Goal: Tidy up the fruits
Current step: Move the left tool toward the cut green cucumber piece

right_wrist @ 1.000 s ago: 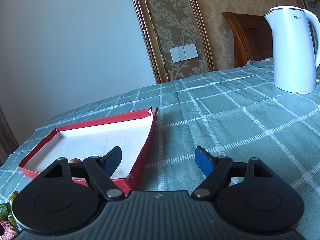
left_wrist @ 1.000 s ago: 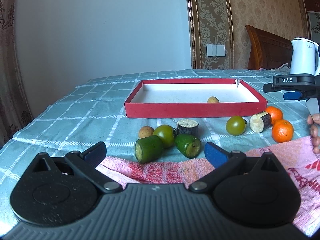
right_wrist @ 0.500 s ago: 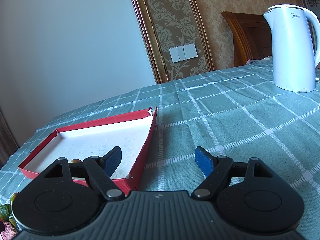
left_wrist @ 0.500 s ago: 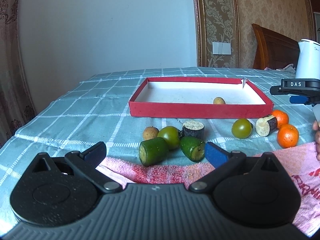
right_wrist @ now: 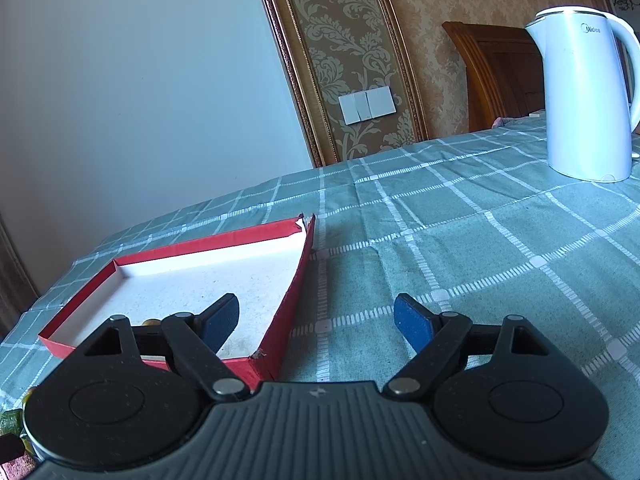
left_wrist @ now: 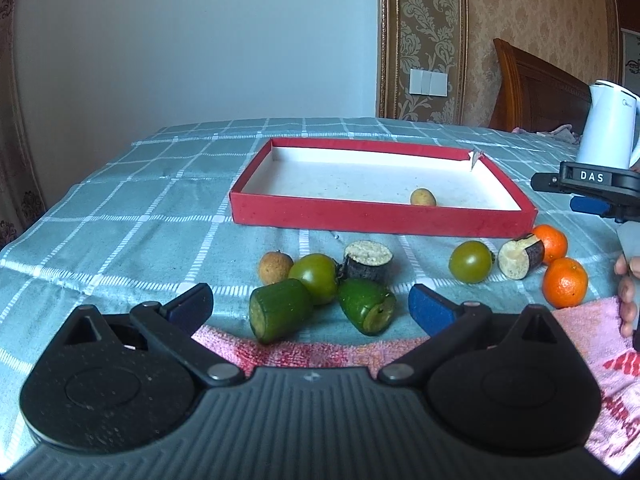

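left gripper [left_wrist: 310, 304] shifted, 2 oranges [left_wrist: 565, 282], 2 green tomatoes [left_wrist: 471, 261]

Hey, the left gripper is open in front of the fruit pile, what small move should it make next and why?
Probably ease the left gripper forward and down around the small round brown fruit. Its jaws stand open and empty, one fruit like it already lies in the red tray, and this one sits at the pile's left edge.

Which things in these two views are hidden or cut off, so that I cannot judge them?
- Right wrist view: the small fruit in the red tray is almost hidden behind the right gripper linkage.
- Left wrist view: the kettle is cut by the right edge.
- Left wrist view: the pink towel is partly covered by the left gripper.
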Action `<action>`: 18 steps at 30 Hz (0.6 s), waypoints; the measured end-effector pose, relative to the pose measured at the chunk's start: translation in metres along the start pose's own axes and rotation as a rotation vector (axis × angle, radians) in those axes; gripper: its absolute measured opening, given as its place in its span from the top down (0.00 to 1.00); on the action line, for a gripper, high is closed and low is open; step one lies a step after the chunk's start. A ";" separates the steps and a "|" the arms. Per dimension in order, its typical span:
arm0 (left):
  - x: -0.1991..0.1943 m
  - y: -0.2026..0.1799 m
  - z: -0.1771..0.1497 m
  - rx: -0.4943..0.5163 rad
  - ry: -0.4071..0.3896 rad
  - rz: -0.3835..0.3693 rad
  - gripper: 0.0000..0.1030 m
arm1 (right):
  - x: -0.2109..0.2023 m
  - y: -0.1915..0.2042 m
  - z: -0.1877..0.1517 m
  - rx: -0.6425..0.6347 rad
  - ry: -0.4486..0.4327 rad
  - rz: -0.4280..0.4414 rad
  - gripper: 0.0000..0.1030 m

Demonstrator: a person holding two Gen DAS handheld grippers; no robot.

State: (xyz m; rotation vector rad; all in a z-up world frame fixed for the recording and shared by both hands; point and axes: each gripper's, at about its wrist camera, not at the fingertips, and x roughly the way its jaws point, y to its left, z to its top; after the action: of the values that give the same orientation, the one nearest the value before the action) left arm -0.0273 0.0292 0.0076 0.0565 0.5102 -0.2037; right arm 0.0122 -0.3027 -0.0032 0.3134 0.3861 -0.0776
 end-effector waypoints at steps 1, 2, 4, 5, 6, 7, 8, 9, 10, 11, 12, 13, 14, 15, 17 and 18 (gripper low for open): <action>0.001 0.000 0.001 -0.001 -0.002 -0.013 0.00 | 0.000 0.000 0.000 0.000 0.000 0.000 0.17; 0.002 -0.001 0.001 -0.003 -0.002 -0.023 0.01 | 0.001 0.000 0.000 0.000 0.001 0.001 0.17; 0.004 0.001 0.001 -0.011 0.005 -0.035 0.04 | 0.000 0.000 0.000 0.003 0.000 0.001 0.17; 0.004 0.003 0.001 -0.014 0.012 -0.042 0.09 | 0.001 0.001 0.000 0.004 -0.001 0.002 0.17; 0.005 0.005 0.001 -0.015 0.020 -0.047 0.10 | 0.001 0.001 0.000 0.004 0.000 0.002 0.17; 0.006 0.007 0.000 -0.013 0.027 -0.050 0.11 | 0.001 0.001 0.000 0.004 0.001 0.003 0.17; 0.006 0.010 -0.001 -0.011 0.029 -0.047 0.11 | 0.001 0.001 0.000 0.004 0.001 0.004 0.17; 0.005 0.013 -0.002 -0.009 0.025 -0.039 0.12 | 0.001 0.001 0.000 0.005 0.001 0.004 0.17; 0.004 0.016 -0.003 -0.010 0.022 -0.035 0.12 | 0.001 0.001 0.000 0.005 0.001 0.004 0.17; 0.002 0.020 -0.004 -0.011 0.017 -0.036 0.12 | 0.001 0.001 0.000 0.005 0.001 0.004 0.17; 0.000 0.023 -0.004 -0.013 0.010 -0.038 0.12 | 0.001 0.001 0.000 0.006 0.002 0.004 0.17; -0.003 0.026 -0.004 -0.015 0.001 -0.039 0.11 | 0.001 0.001 0.000 0.005 0.002 0.004 0.17; -0.004 0.028 -0.003 -0.017 -0.005 -0.037 0.11 | 0.001 0.001 0.000 0.005 0.002 0.004 0.17; -0.005 0.030 -0.003 -0.019 -0.007 -0.035 0.11 | 0.001 0.001 0.000 0.005 0.002 0.005 0.17; -0.002 0.032 -0.001 -0.023 -0.001 -0.017 0.11 | 0.001 0.001 0.000 0.007 0.002 0.004 0.17; 0.000 0.033 -0.001 -0.025 0.006 -0.010 0.11 | 0.001 0.001 0.000 0.007 0.002 0.004 0.17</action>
State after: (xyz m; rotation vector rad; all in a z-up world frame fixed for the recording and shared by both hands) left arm -0.0211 0.0614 0.0072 0.0299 0.5187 -0.2073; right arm 0.0135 -0.3018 -0.0037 0.3216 0.3874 -0.0745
